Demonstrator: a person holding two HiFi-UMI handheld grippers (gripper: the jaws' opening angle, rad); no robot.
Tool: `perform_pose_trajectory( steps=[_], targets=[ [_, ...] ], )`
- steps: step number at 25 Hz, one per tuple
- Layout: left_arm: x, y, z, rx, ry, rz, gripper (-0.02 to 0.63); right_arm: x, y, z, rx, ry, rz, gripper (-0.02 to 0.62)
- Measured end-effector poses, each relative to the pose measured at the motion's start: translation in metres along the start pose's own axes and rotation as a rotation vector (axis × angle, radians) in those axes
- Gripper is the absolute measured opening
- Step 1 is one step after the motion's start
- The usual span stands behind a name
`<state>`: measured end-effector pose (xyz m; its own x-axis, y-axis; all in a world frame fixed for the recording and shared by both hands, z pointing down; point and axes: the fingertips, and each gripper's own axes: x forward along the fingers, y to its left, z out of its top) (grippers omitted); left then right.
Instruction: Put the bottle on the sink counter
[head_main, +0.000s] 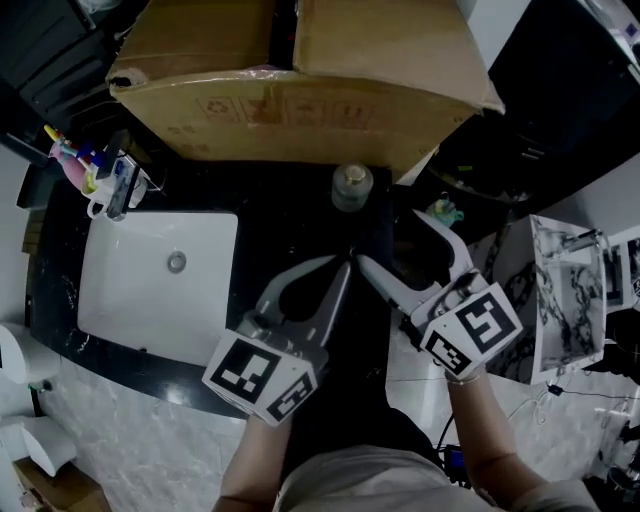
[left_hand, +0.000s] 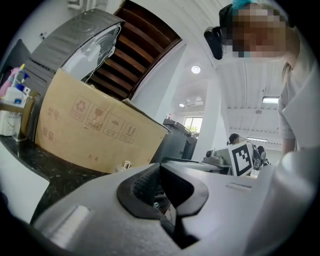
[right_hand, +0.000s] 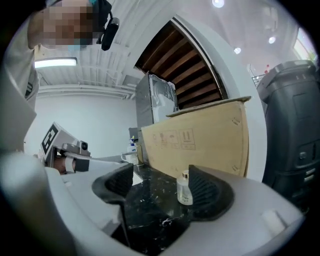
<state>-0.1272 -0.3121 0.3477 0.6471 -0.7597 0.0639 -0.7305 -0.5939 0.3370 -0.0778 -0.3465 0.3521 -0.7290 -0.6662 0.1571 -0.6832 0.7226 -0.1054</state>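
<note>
The cardboard box (head_main: 300, 90) runs off the head view's top edge and overhangs the back edge of the sink counter (head_main: 295, 205), hiding that strip. Its printed marks are too small to read. In the left gripper view, the left gripper (left_hand: 162, 189) covers all of the bottle (left_hand: 126, 164) but its cap. The toiletries (head_main: 85, 165) at the counter's back left corner are too small to tell apart. The left forearm (head_main: 250, 465) and right forearm (head_main: 490, 420) are cut off by the bottom edge.

Pale grey plastic left tongs (head_main: 340, 266) and right tongs (head_main: 392, 238); black ribbed pads (right_hand: 210, 192); black-white marker cubes (head_main: 262, 375) at 6 o'clock ends; pale shirt (head_main: 360, 487).
</note>
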Motion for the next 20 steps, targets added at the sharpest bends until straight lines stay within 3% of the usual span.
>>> perform_pose_trajectory(
  steps=[14, 17, 20],
  targets=[
    [-0.05, -0.105, 0.021, 0.144, -0.058, 0.033, 0.008, -0.113, 0.062, 0.03, -0.031, -0.106, 0.09, 0.337],
    [-0.062, -0.128, 0.025, 0.172, -0.08, 0.049, 0.008, -0.14, 0.066, 0.037, -0.03, -0.145, 0.085, 0.241],
    [-0.072, -0.15, 0.023, 0.187, -0.093, 0.06, 0.008, -0.165, 0.073, 0.043, -0.041, -0.172, 0.095, 0.192]
  ],
)
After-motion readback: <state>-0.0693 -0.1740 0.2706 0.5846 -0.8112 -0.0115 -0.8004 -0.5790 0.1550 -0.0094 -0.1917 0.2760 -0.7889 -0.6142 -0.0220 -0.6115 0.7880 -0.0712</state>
